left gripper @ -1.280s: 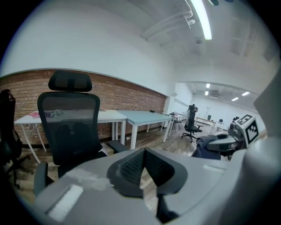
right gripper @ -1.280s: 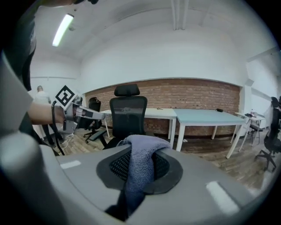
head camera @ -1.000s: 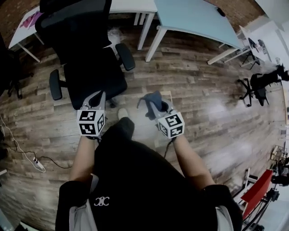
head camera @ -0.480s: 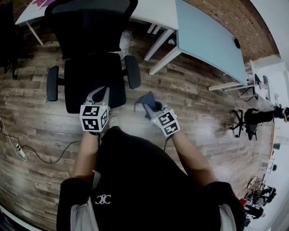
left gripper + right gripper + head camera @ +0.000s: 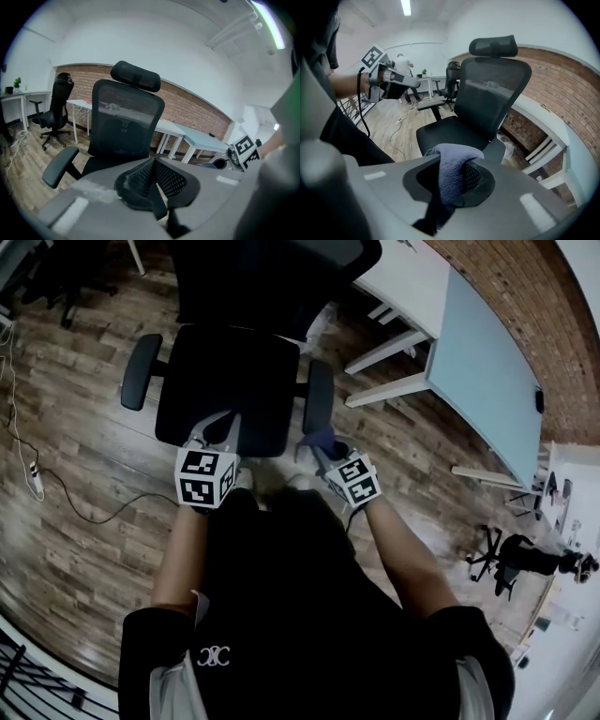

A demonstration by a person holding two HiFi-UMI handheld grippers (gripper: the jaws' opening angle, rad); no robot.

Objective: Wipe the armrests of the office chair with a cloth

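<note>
Cloth (image 5: 452, 174) is pinched in r. gripper (image 5: 324, 452), held just beside armrest (image 5: 319, 396) of chair (image 5: 272, 277). L. gripper (image 5: 217, 429) is pressed together, held over seat (image 5: 225, 381) front.

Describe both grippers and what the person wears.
The left gripper and right gripper are grey, each carrying a cube of black-and-white square markers and dark mesh-textured jaw pads. The person wears a black short-sleeved top with a small white emblem.
</note>
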